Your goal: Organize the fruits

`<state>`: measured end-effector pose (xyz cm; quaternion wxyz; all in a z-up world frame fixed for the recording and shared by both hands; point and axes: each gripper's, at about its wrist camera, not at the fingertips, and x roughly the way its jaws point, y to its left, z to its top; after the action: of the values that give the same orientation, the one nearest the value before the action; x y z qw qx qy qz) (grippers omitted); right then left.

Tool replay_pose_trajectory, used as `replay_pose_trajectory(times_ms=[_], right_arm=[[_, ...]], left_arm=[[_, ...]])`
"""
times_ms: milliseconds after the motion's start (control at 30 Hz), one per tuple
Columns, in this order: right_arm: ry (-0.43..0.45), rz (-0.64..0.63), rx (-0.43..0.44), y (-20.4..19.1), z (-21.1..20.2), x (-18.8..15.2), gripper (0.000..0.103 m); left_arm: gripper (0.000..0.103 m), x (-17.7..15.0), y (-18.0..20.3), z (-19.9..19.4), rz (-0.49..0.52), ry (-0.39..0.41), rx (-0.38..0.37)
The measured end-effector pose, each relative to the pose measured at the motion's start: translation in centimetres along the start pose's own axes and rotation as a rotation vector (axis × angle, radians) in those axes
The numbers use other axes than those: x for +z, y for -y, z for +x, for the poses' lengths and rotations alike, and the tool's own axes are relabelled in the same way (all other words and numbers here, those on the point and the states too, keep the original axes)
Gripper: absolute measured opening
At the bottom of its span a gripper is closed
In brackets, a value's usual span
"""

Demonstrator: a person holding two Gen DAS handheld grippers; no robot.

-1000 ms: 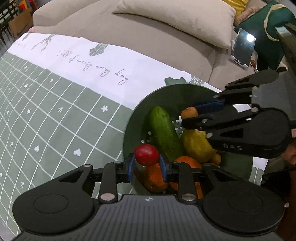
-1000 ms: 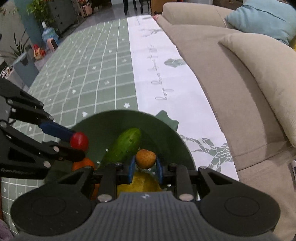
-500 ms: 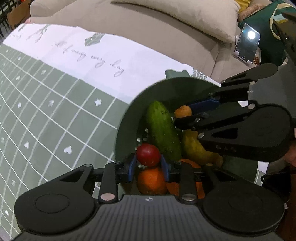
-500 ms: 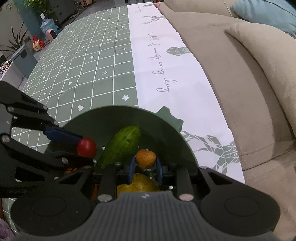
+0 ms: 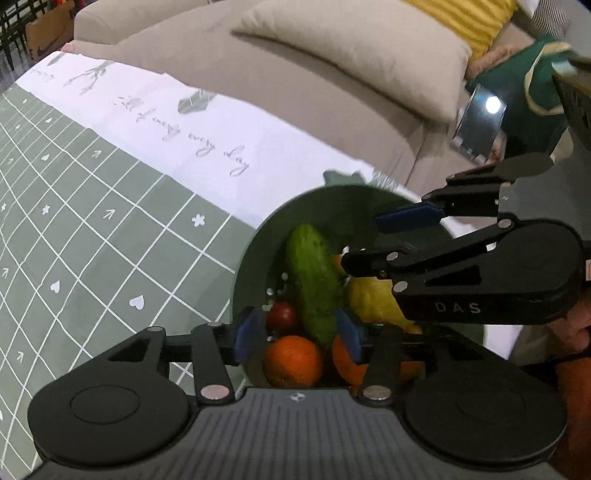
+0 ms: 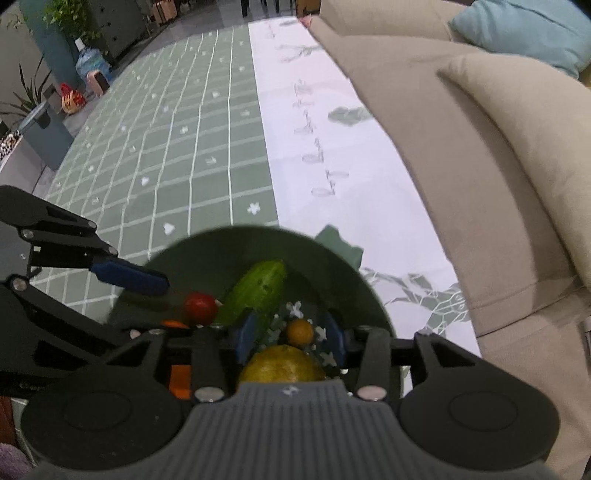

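At my twelve o'clock a green grid tablecloth (image 6: pixel 177 155) runs off, its white lettered border (image 6: pixel 325 162) at one. A beige sofa (image 6: pixel 480 177) with a tan cushion (image 5: pixel 354 51) fills three o'clock. A potted plant (image 6: pixel 70 22) stands at ten.

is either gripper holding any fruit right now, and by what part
Nothing is held. The left gripper has just been opening, its jaws clear of the red tomato in the green bowl. The right gripper has just been opening too, its small orange fruit released.

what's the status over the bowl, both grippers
Left gripper and right gripper jaws just opening. Red tomato and small orange fruit loose in green bowl. Nothing in the way.
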<state>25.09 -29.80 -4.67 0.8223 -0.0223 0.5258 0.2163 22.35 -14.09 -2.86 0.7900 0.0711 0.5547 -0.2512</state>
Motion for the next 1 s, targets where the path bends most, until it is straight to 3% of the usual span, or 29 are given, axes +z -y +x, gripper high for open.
replay_pose_trajectory(times_ms=[200,467,600,800,867,1000], right_arm=[[0.065,0.028,-0.037,-0.7,-3.8,0.3,0.051],[0.232,0.108,-0.078,-2.5,-11.6,-1.0,0.063],[0.35,0.17,-0.095,-3.9,-15.8,-3.2,0.066],[0.512,0.186,-0.121,-7.3,-19.8,-8.1,0.076],[0.548,0.184,-0.126,-8.6,-20.6,-9.9,0.08],[0.602,0.184,-0.16,-10.9,-21.2,-13.3,0.083]], left_arm=[[0.059,-0.8,0.3,-4.9,-0.009,0.121,-0.007],[0.059,-3.6,2.4,-12.3,0.018,0.33,0.042],[0.06,-5.7,3.8,-15.3,0.031,0.457,0.106],[0.078,-9.2,5.1,-18.3,0.002,0.637,0.255],[0.084,-10.1,5.2,-18.8,-0.01,0.664,0.283],[0.088,-11.9,5.7,-18.9,-0.018,0.696,0.349]])
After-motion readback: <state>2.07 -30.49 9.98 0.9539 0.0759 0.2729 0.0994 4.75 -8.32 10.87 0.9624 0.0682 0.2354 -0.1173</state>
